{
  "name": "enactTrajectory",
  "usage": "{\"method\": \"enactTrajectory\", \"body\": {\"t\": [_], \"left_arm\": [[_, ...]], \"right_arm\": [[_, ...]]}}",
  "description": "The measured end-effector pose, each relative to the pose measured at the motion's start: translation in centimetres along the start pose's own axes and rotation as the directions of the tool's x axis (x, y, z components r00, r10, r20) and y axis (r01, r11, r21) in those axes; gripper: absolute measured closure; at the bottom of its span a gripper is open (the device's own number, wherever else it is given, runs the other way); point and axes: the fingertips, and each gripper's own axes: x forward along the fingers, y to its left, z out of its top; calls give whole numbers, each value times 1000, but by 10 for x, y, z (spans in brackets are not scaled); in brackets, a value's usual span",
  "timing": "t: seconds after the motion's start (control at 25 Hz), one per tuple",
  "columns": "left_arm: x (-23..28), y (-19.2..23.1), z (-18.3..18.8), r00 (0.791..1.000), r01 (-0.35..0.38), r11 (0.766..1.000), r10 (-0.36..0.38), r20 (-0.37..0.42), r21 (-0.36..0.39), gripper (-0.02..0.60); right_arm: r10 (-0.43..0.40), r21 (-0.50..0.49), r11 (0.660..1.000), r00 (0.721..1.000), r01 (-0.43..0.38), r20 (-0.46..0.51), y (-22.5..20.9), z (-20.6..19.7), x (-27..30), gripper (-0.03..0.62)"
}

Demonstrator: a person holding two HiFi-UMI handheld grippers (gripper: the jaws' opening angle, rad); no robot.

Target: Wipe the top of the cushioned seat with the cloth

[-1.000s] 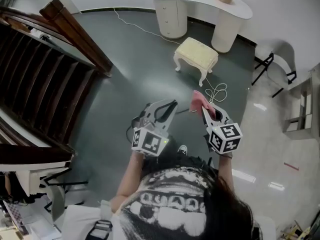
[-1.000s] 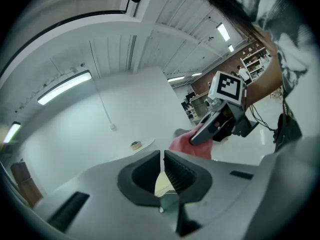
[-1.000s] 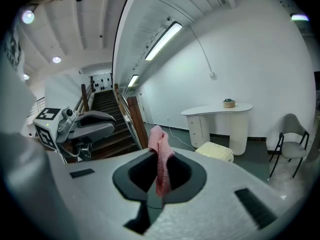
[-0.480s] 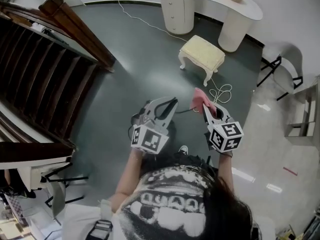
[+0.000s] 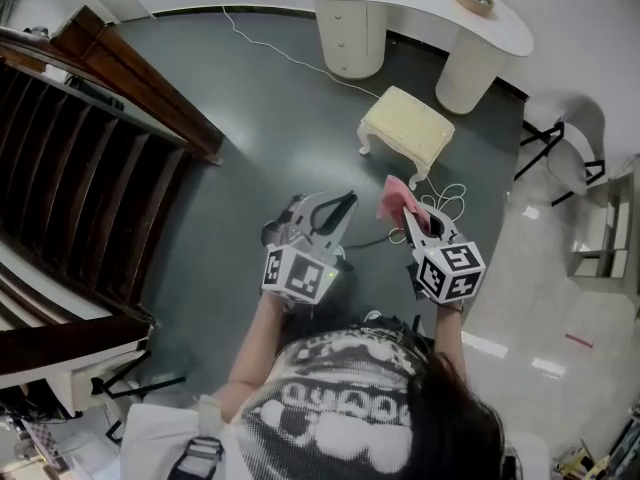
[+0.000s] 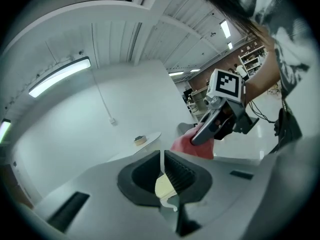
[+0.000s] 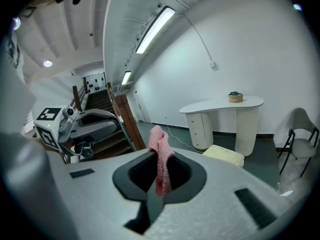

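Right tool (image 5: 412, 216) clamped the pink cloth (image 5: 391, 198), left tool (image 5: 340, 208) was closed and empty, both over the floor (image 5: 260, 118), apart from the cushioned seat (image 5: 406, 131).

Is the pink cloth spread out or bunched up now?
Bunched: the cloth hangs crumpled, pinched in the right claw.
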Motion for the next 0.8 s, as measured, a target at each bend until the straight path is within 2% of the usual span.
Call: {"method": "enactTrajectory", "body": {"t": [0.44,0.8], "left_arm": [[38,108,-56,998,47,998,-48,41,28,557],[47,135,-75,996,59,998,-60,68,7,557]], "right_arm": [[-77,25,997,997,77,0,-4,41,110,583],[-120,13,993,992,120,-36,-12,50,136,583]]}}
